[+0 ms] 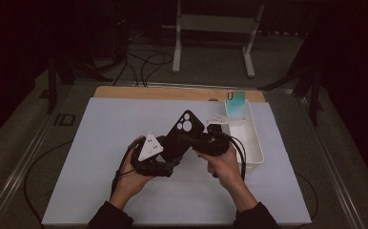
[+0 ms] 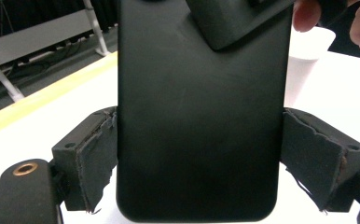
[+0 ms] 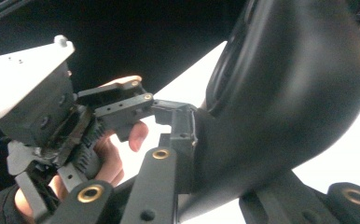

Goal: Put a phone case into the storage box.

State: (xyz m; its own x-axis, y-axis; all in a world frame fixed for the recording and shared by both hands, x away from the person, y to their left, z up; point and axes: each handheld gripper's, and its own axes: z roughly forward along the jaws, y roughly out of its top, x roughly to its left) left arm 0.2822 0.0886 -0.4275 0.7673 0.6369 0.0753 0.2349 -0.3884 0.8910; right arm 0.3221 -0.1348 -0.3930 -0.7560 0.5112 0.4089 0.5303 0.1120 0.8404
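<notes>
A black phone case (image 1: 184,131) with round camera holes is held up above the white table top, tilted, between both grippers. My left gripper (image 1: 174,156) is shut on its lower end. In the left gripper view the torn pads (image 2: 99,158) press on the two long edges of the case (image 2: 197,116). My right gripper (image 1: 188,139) comes in from the right and is shut across the case's face and back. In the right gripper view the case (image 3: 285,93) sits between its jaws (image 3: 225,186). The left gripper (image 3: 75,126) with its grey plate shows beyond.
A white oblong tray (image 1: 254,143) stands to the right of the hands, with a teal phone case (image 1: 236,101) upright at its far end and a white piece (image 1: 227,119) on its near-left rim. The wooden table edge (image 1: 139,92) runs along the back.
</notes>
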